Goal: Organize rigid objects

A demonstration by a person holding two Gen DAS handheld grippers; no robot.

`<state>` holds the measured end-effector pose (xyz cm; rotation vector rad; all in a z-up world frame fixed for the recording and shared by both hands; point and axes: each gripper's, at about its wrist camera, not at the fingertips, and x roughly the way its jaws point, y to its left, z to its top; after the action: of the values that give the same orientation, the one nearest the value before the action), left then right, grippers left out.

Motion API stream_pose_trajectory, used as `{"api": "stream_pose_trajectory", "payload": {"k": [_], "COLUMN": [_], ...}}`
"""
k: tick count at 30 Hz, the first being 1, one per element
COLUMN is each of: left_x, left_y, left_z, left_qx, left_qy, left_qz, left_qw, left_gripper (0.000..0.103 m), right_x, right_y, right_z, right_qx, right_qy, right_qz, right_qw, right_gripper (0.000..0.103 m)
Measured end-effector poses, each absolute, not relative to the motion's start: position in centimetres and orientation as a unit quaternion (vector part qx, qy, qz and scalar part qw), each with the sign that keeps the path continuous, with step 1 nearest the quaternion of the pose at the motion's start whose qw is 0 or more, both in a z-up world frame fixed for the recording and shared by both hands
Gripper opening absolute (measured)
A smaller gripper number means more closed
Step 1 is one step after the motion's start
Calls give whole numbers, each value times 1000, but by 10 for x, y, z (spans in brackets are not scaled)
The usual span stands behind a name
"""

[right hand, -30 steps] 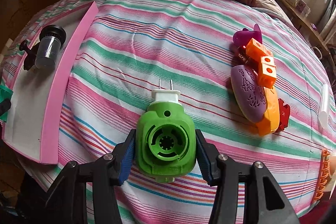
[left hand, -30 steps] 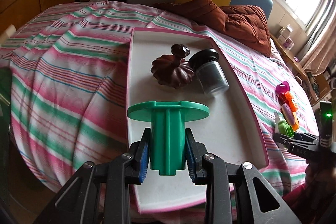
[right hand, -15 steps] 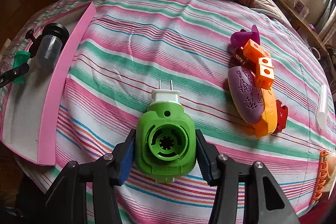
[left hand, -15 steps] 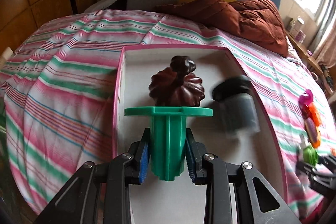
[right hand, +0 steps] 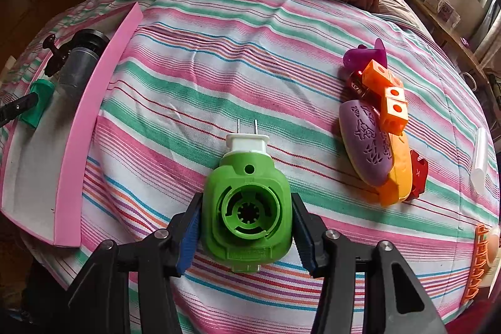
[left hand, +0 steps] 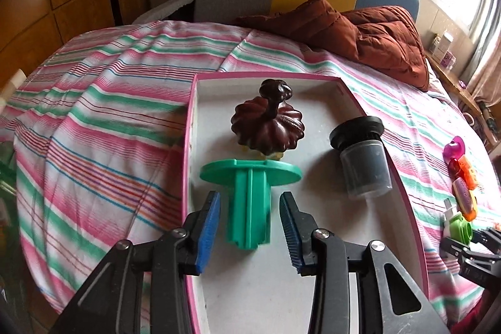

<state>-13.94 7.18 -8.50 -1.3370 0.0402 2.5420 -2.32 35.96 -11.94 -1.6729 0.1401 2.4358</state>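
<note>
The green spool (left hand: 250, 202) lay in the pink-rimmed white tray (left hand: 350, 287), its round flange just in front of the dark brown pumpkin ornament (left hand: 269, 130), with the black-capped clear jar (left hand: 363, 165) to its right. In the left wrist view the left gripper (left hand: 250, 230) had just been opening its jaws; the blue pads (left hand: 208, 227) stood clear of the spool's stem on both sides, the stem between them.

In the right wrist view the right gripper (right hand: 247, 233) was clamped on the green plug-in device (right hand: 247, 208), white prongs forward, above the striped bedsheet (right hand: 235, 52). A cluster of orange, purple and red toys (right hand: 382, 127) lay to the right, the tray at far left.
</note>
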Motion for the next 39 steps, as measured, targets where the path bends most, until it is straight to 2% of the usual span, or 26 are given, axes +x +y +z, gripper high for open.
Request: {"api": "stream_pose_trajectory", "payload": {"k": [17, 39], "left_x": [-78, -57], "left_y": [53, 29], "left_z": [-55, -63], "left_qx": [-424, -432], "left_qy": [5, -7], "left_qz": [896, 894], "left_qw": [132, 119], "left_gripper": [47, 49], "right_x": [-21, -22], "right_y": [359, 358], "right_z": [-119, -120], "right_qx": [-563, -562], "right_qy": [43, 46], "right_qz": [820, 820], "right_qw": [95, 100], "right_gripper": [53, 53]}}
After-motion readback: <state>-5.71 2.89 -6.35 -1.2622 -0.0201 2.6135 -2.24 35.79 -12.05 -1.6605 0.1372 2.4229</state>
